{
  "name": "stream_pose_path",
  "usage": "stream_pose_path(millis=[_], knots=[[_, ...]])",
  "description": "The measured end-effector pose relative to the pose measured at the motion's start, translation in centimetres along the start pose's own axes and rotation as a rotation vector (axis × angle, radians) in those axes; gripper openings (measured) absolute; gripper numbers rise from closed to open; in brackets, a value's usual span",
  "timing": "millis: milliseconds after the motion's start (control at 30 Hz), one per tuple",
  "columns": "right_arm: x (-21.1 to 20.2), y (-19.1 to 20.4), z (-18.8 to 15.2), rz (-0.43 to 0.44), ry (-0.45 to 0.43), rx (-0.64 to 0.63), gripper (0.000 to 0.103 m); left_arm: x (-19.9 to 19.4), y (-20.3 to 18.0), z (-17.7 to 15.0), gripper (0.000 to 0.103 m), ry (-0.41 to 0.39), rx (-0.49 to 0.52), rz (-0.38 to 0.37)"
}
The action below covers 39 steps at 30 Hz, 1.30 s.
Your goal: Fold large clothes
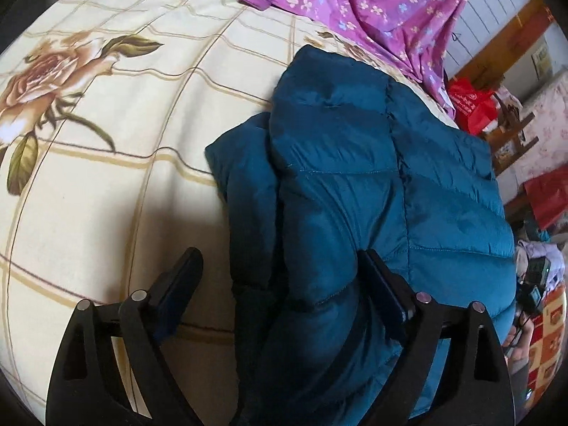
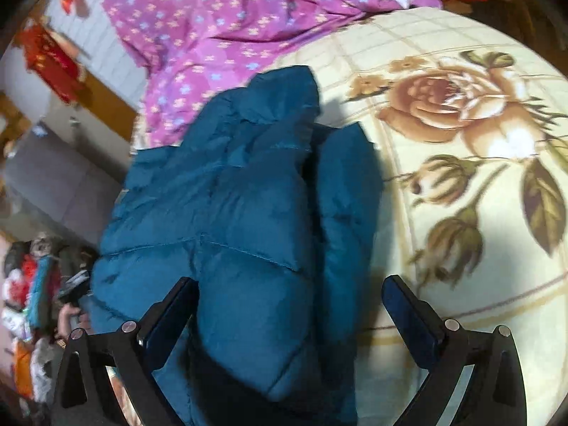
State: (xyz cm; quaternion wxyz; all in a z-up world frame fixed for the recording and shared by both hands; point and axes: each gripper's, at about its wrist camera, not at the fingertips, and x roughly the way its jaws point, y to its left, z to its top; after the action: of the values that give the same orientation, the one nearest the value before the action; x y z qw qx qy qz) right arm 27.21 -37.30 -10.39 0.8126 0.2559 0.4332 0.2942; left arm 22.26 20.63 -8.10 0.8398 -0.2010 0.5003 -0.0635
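A teal quilted puffer jacket (image 1: 355, 184) lies folded lengthwise on the cream bed cover (image 1: 106, 184) with its rose print. My left gripper (image 1: 280, 262) is open, its jaws wide apart around the jacket's near end, not gripping. In the right wrist view the same jacket (image 2: 245, 220) lies in a long bundle. My right gripper (image 2: 289, 291) is also open, its fingers straddling the jacket's other end, one finger over the jacket edge, the other over the bed cover (image 2: 461, 284).
A purple flowered sheet (image 1: 372, 3) lies bunched at the far side of the bed, also in the right wrist view (image 2: 220, 28). Red bags (image 1: 472, 103), wooden furniture and piled clothes (image 2: 32, 301) crowd the floor beside the bed.
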Motion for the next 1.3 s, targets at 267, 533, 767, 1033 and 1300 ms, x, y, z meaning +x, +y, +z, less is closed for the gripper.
stream_pose_path(millis=[267,533,767,1033,1300], knots=[[1.7,1.4,0.0,0.139,0.055,-0.072,0.103,1.4,-0.9,1.2,0.079,-0.015,0.046,-0.1],[-0.1,3.3,0.0,0.14,-0.041,-0.158,0.046,-0.9,-4.3,0.7,0.017,-0.103,0.131,-0.041],[-6.8,8.8,-2.4,0.088,-0.157,-0.303,0.035,-7.4,-5.8,-1.6,0.016,-0.223,0.127,-0.134],[-7.0,1.4,-4.9,0.086,-0.102,0.044,0.061,-2.5,-5.1,-4.5,0.052,-0.011,0.046,-0.018],[-14.8,2.0,-8.7,0.014,-0.357,0.261,0.066,-9.9,-4.6,-7.3,0.06,-0.271,-0.008,0.05]])
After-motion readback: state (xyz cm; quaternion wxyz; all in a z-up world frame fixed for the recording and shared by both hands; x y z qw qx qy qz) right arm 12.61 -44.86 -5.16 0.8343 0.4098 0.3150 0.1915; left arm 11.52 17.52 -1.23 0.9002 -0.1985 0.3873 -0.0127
